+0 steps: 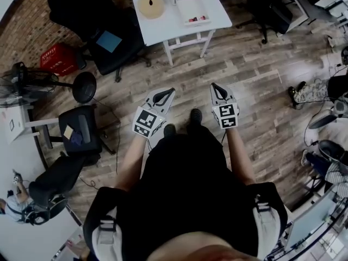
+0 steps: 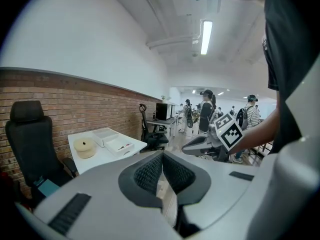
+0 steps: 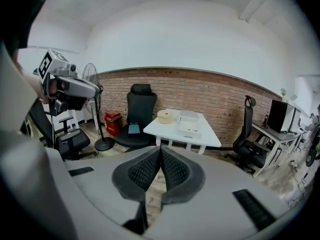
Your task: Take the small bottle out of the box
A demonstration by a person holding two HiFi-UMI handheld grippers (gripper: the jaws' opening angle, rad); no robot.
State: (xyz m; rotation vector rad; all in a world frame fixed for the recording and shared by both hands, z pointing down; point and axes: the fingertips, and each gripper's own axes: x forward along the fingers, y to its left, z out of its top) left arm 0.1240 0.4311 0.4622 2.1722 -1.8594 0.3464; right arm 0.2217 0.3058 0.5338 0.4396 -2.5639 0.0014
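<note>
while left gripper (image 1: 168, 92) and right gripper (image 1: 214, 87) point forward, jaws meet.

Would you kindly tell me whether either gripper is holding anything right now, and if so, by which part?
Nothing is held. The left gripper and the right gripper are both shut and empty, away from the white table.

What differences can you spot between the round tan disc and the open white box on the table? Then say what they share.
The round tan disc is circular; the open white box is rectangular. The disc is tan with a dark centre mark; the box is white. The disc carries nothing; the box holds small items at one end. Both sit on the white table.
</note>
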